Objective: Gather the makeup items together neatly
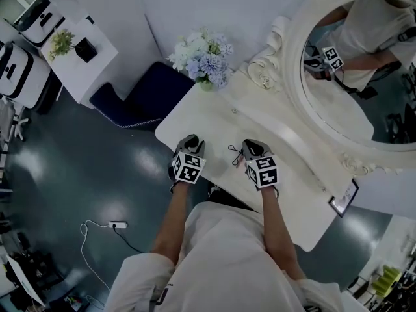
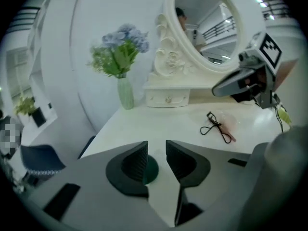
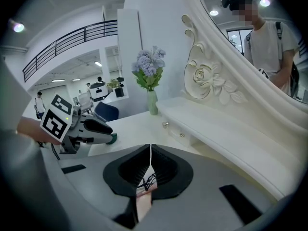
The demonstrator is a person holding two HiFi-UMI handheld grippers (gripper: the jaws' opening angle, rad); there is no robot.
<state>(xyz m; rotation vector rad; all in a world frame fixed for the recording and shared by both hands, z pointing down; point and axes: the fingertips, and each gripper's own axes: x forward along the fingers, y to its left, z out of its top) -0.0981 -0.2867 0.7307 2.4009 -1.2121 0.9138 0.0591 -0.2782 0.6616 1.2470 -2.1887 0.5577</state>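
Note:
A small dark-green round item (image 2: 148, 170) rests on the white vanity table (image 1: 286, 187), between the spread jaws of my left gripper (image 2: 156, 160) and close against the left pad. It also shows at that gripper's tip in the right gripper view as a green spot (image 3: 112, 138). A black eyelash curler (image 2: 216, 125) with a pinkish handle lies flat to the right. My right gripper (image 2: 217, 89) hovers just above it with its jaws together and nothing between the pads. Through its jaw slit I see the curler (image 3: 146, 183) underneath. Both grippers (image 1: 190, 140) (image 1: 251, 148) sit near the table's front edge.
A green vase of blue and white flowers (image 1: 205, 60) stands at the table's back left. A large oval mirror (image 1: 354, 77) in an ornate white frame rises behind a low drawer shelf (image 2: 167, 98). A dark blue chair (image 1: 140, 96) is left of the table.

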